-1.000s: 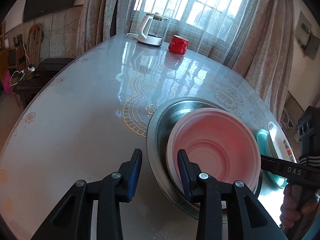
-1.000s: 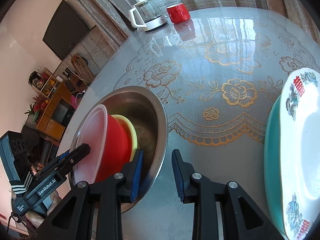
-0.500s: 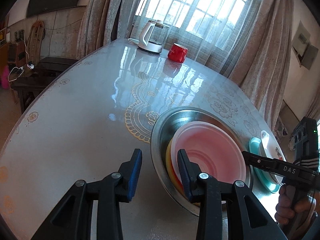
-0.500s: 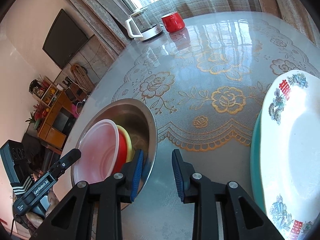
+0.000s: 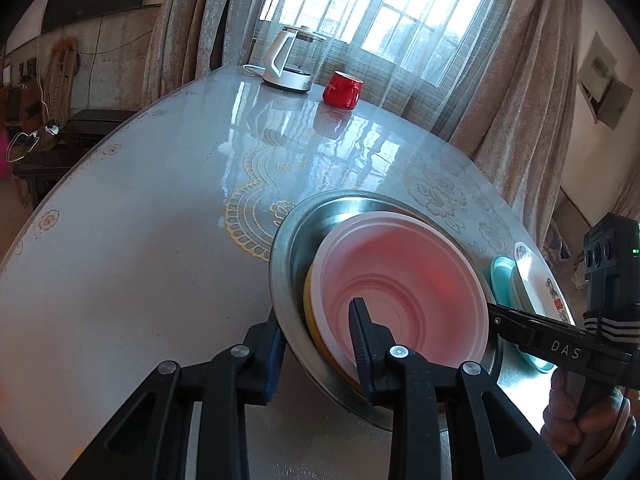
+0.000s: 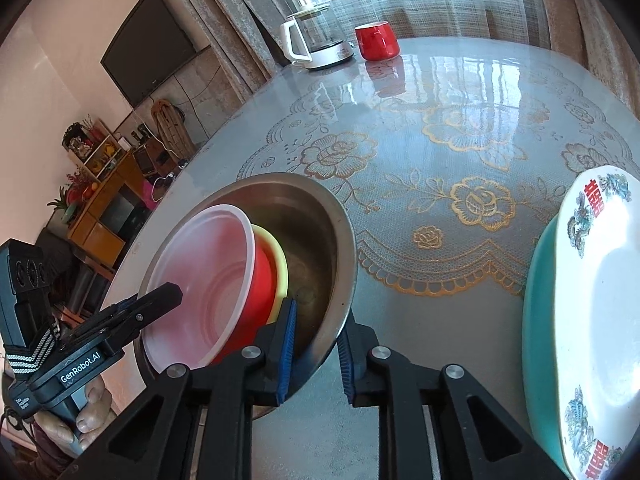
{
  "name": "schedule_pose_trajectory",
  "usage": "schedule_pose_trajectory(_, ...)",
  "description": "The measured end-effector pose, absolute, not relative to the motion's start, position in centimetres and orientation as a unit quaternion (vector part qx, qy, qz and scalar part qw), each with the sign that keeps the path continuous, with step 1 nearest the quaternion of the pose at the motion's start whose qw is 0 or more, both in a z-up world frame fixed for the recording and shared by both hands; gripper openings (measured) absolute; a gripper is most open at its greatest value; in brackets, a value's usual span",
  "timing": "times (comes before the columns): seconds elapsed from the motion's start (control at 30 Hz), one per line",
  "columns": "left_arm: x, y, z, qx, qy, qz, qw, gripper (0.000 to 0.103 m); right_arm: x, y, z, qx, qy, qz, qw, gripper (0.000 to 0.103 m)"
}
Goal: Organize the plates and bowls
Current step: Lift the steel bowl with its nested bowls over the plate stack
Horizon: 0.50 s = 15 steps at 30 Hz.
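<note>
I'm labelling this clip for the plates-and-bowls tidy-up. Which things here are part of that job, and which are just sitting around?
Part of the job:
- steel basin
- pink bowl nested in it
- red bowl
- yellow bowl
- patterned white plate
- teal plate under it

Just sitting around:
- glass kettle
- red mug
- wall television

Bowls (image 5: 400, 280) inside basin (image 5: 304, 216); plates (image 6: 600, 300) beside

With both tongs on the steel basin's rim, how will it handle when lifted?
The steel basin looks thin but rigid, so it probably won't flex. Its polished rim may slip in the pads. The red bowl and yellow bowl sit tilted and off-centre inside, so they'll likely slide and shift the load towards the left tongs.
</note>
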<state>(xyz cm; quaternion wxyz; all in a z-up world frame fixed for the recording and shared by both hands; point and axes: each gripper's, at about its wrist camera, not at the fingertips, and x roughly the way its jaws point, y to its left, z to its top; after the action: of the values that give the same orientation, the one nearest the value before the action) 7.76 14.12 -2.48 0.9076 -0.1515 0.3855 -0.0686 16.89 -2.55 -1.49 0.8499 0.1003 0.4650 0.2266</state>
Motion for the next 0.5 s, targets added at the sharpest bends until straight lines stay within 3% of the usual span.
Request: schedule_pose_trajectory(0.5, 7.1, 11.0, 0.6, -0.11, 0.354, -0.091, 0.924, 0.031, 15.5, -5.8, 1.0, 0.112, 0.426, 0.218, 0.871, 0.02)
